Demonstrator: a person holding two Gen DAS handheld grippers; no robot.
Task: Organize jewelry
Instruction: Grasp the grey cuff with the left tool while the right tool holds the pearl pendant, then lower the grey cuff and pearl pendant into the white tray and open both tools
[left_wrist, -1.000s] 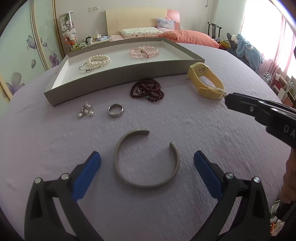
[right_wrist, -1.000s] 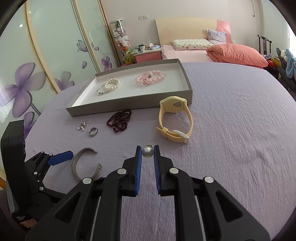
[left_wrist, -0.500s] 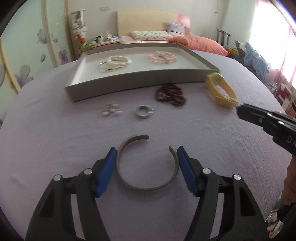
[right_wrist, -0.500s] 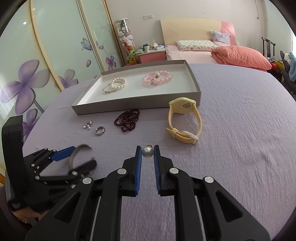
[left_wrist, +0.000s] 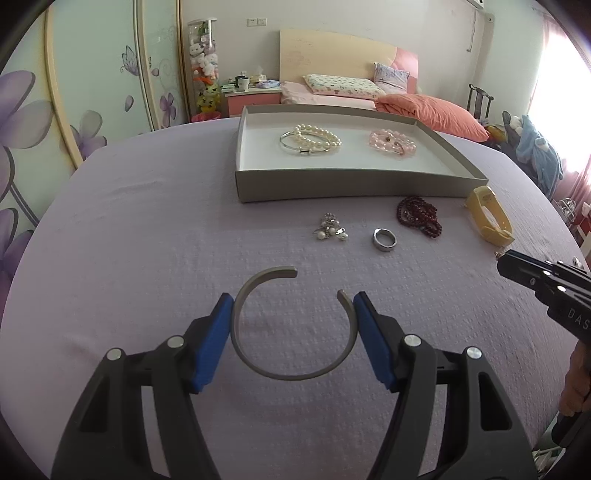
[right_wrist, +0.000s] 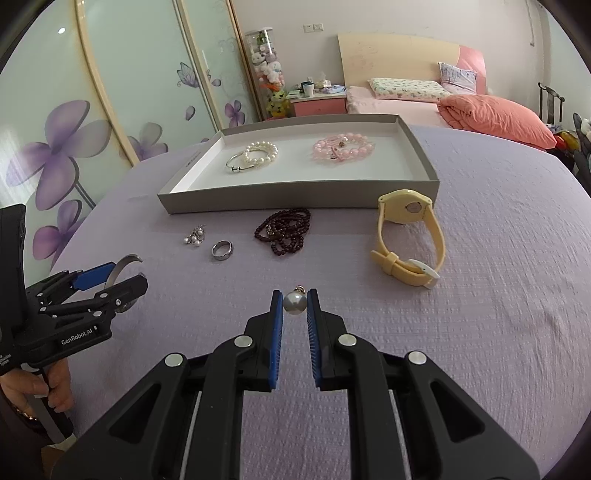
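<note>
My left gripper (left_wrist: 293, 321) is shut on the grey open cuff bracelet (left_wrist: 291, 374), its blue pads pressing both sides; it also shows in the right wrist view (right_wrist: 122, 275), where the cuff (right_wrist: 123, 264) is lifted off the cloth. My right gripper (right_wrist: 294, 308) is shut on a pearl pendant (right_wrist: 294, 302) just above the cloth. The grey tray (left_wrist: 332, 184) holds a pearl bracelet (left_wrist: 317, 136) with a silver bangle and a pink bead bracelet (left_wrist: 391, 142). On the cloth lie pearl earrings (left_wrist: 330, 229), a silver ring (left_wrist: 383, 240), dark red beads (left_wrist: 419, 218) and a yellow watch (left_wrist: 489, 218).
The lilac cloth (left_wrist: 147, 229) covers a round table. The right gripper's body (left_wrist: 546, 291) sits at the right edge of the left wrist view. A bed (left_wrist: 351, 88) and wardrobe doors (right_wrist: 110, 92) stand behind.
My left gripper has closed from wide open onto the cuff's sides and turned to face the tray more squarely. The right gripper keeps holding the pearl pendant in place.
</note>
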